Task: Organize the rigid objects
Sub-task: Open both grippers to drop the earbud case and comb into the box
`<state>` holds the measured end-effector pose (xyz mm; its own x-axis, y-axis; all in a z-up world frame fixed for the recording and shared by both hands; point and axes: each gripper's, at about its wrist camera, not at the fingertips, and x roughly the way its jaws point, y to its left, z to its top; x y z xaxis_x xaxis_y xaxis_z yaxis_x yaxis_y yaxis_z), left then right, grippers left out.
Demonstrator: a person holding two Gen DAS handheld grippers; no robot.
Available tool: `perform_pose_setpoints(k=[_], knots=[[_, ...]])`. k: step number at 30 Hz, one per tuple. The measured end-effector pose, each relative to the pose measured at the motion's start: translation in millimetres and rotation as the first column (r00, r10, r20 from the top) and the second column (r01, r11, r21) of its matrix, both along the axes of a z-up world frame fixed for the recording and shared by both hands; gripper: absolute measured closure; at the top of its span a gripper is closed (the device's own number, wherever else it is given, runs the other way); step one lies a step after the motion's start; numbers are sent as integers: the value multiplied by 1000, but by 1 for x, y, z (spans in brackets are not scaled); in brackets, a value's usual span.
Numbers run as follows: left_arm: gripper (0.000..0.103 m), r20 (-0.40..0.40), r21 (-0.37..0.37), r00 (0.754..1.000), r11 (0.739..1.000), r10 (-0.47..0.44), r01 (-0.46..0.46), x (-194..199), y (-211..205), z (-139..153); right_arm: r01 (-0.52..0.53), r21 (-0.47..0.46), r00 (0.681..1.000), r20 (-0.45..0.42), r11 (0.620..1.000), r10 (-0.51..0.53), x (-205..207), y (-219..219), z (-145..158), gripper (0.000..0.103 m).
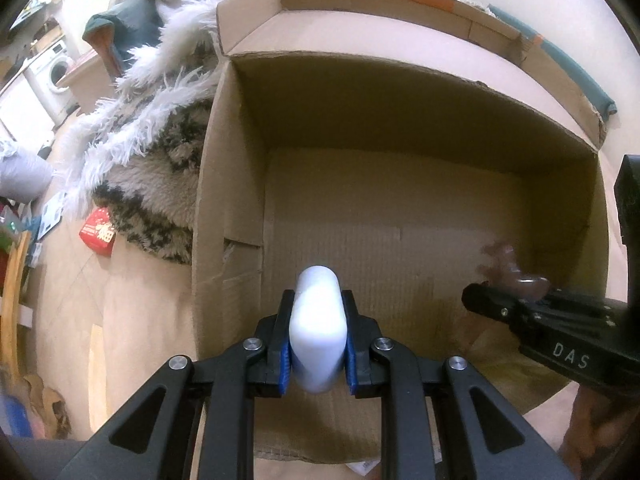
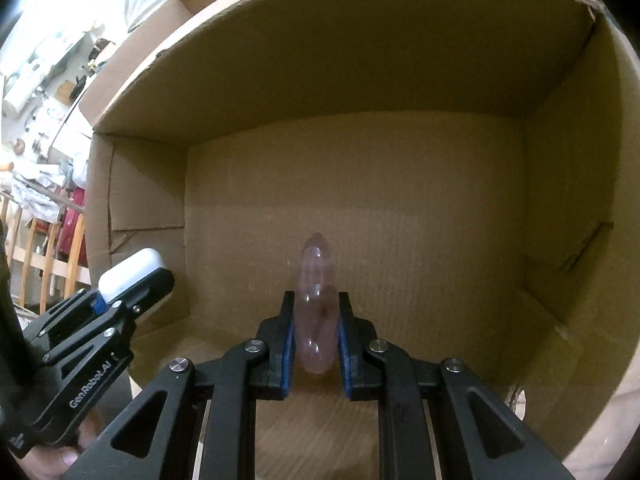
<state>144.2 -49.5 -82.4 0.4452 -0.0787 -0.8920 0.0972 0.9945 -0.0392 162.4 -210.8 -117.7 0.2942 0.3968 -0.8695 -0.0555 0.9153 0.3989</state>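
Over the cardboard box [image 1: 400, 128], the left gripper [image 1: 318, 312] clamps a white case [image 1: 318, 320] and the right gripper [image 2: 316, 316] a clear pink piece [image 2: 316, 304], poised for packing.

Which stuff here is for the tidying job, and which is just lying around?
For the job:
- white object in the left tongs
- clear pink object in the right tongs
- cardboard box

Just lying about:
- fluffy rug
- red packet
- washing machine
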Motion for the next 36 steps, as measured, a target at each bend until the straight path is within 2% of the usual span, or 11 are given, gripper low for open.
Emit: perform_pose_setpoints(k=[8, 11, 13, 14, 15, 16, 18, 19, 24, 29, 36], knots=[[85, -5, -15, 1000, 1000, 24, -24, -5, 4, 1, 88, 34, 994, 59, 996, -90, 0, -14, 15, 84], [83, 28, 14, 1000, 1000, 10, -11, -9, 2, 6, 119, 41, 988, 96, 992, -123, -1, -18, 24, 80], [80, 41, 28, 999, 1000, -2, 1, -11, -1, 10, 127, 38, 983, 128, 991, -131, -2, -18, 32, 66], [76, 47, 33, 999, 999, -6, 4, -13, -3, 11, 128, 44, 982, 136, 991, -133, -2, -18, 34, 40], [62, 50, 35, 999, 999, -6, 4, -16, -6, 14, 127, 59, 981, 139, 990, -134, -2, -18, 37, 20], [46, 53, 33, 999, 999, -3, 1, -17, -6, 15, 118, 91, 981, 143, 989, -130, -2, -19, 39, 20], [36, 47, -6, 999, 1000, -19, 19, -19, -8, 17, 111, 99, 982, 142, 989, -124, -2, -16, 41, 20], [34, 43, 0, 999, 1000, -24, 24, -20, -10, 18, 110, 99, 982, 145, 989, -123, -2, -16, 41, 20], [34, 55, 29, 997, 999, -47, 46, -24, -18, 21, 116, 126, 981, 142, 985, -134, -2, -18, 44, 20], [34, 77, -5, 997, 1000, -20, 21, -23, -10, 29, 120, 134, 976, 163, 984, -141, -5, -18, 48, 9], [34, 86, -63, 996, 998, 0, 6, -22, 3, 39, 124, 110, 970, 196, 986, -144, -13, -20, 56, 9]])
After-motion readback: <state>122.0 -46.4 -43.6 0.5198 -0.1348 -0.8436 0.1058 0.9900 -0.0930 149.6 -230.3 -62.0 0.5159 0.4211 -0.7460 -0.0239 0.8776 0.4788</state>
